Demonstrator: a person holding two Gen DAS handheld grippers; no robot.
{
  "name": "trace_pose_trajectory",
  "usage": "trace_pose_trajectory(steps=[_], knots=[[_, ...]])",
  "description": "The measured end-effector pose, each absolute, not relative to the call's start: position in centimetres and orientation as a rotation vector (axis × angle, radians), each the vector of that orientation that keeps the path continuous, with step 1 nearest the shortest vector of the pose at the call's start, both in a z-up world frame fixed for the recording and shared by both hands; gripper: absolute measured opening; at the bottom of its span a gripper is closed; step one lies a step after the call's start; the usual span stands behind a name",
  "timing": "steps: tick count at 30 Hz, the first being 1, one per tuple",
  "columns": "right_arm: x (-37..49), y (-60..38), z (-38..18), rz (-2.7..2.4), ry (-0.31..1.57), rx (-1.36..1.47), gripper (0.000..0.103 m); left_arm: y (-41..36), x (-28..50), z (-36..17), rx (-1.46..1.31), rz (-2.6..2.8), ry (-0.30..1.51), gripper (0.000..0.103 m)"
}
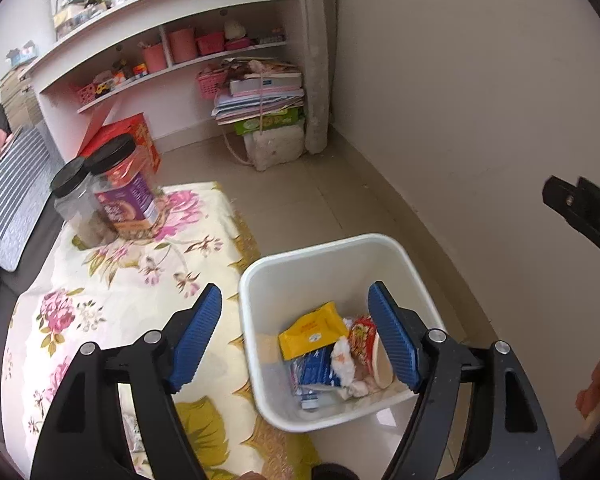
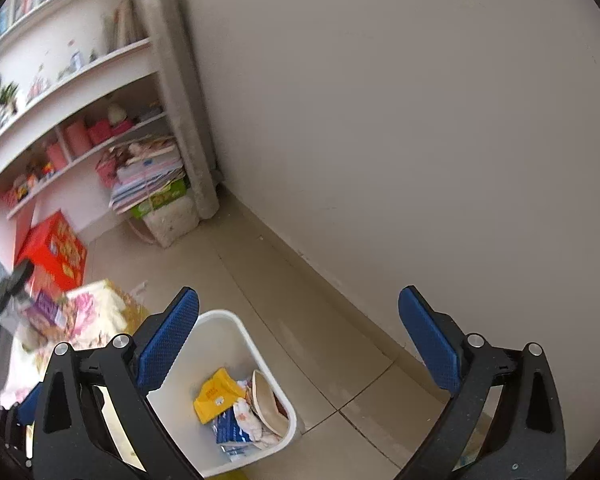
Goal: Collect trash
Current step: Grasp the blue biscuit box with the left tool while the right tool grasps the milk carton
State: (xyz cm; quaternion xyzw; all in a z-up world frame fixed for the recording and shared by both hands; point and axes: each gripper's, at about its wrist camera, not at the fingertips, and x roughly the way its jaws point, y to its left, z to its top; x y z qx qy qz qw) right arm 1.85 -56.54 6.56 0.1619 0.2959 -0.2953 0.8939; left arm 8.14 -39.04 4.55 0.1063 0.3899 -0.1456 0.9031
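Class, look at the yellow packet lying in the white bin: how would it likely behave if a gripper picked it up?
The yellow packet looks flat and creased, so it is probably floppy and light. Its glossy surface may slip between the fingers. It rests loosely atop other trash in the white bin, so it should lift free easily.

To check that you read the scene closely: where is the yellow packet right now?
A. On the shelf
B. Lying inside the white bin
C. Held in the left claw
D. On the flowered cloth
B: the yellow packet lies inside the white bin among other trash, while the left claw and right claw are both open and hold nothing.
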Motion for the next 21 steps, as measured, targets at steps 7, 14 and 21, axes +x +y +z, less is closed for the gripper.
trace_pose_trajectory(steps=[7,14,21], knots=[[3.0,-51.0,6.0,-0.497,0.698,0.226,0.096,-33.3,6.3,4.3,0.188,-0.236,0.842,0.078],[3.0,-44.5,5.0,-0.356,0.776,0.19,0.096,-26.4,4.0,3.9,0.216,-0.178,0.867,0.079],[2.3,-38.0,3.2,-0.239,0.844,0.166,0.096,-18.8,2.4,2.0,0.254,-0.132,0.965,0.08]])
